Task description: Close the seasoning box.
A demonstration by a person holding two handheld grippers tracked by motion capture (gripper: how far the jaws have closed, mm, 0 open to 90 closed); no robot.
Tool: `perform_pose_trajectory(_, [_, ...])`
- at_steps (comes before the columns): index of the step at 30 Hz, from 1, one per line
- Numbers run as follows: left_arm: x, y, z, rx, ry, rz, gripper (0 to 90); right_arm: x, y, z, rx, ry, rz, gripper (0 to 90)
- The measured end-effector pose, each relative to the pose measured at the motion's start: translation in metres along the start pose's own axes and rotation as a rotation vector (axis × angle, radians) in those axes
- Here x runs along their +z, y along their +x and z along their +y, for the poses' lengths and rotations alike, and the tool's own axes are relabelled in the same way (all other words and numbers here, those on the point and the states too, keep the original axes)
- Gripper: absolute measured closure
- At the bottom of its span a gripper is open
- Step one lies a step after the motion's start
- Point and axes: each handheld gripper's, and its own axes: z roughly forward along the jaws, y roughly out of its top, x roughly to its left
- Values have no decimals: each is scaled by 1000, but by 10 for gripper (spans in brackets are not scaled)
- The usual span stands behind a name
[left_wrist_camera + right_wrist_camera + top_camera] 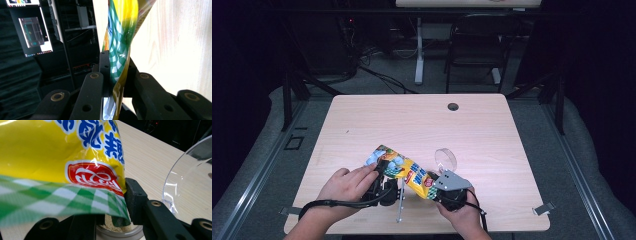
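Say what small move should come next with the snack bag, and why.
Probably tip the snack bag a little further: the left gripper pinches its upper end, the right gripper grips its lower corner above a round container with pale crumbs inside, so the contents seem to be going in there. The clear lid lies aside.

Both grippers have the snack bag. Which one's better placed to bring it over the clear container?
Probably right. The right gripper clamps the snack bag end beside the clear container; the left gripper clamps the far end.
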Motion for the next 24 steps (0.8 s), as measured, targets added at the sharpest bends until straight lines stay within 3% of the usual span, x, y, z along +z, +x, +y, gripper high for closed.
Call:
perform_pose_trajectory(11, [5,-6,-6,-70,-16,-33,828,1,0,-1,-1,3,-2,717])
perform_pose_trajectory(12, [6,-8,-8,-92,-23,-42,828,0,-1,-1,-1,2,-3,717])
perform_pose_trajectory(24, [10,-15,-13,-159,-39,-52,828,0,-1,0,-2,-6,1,718])
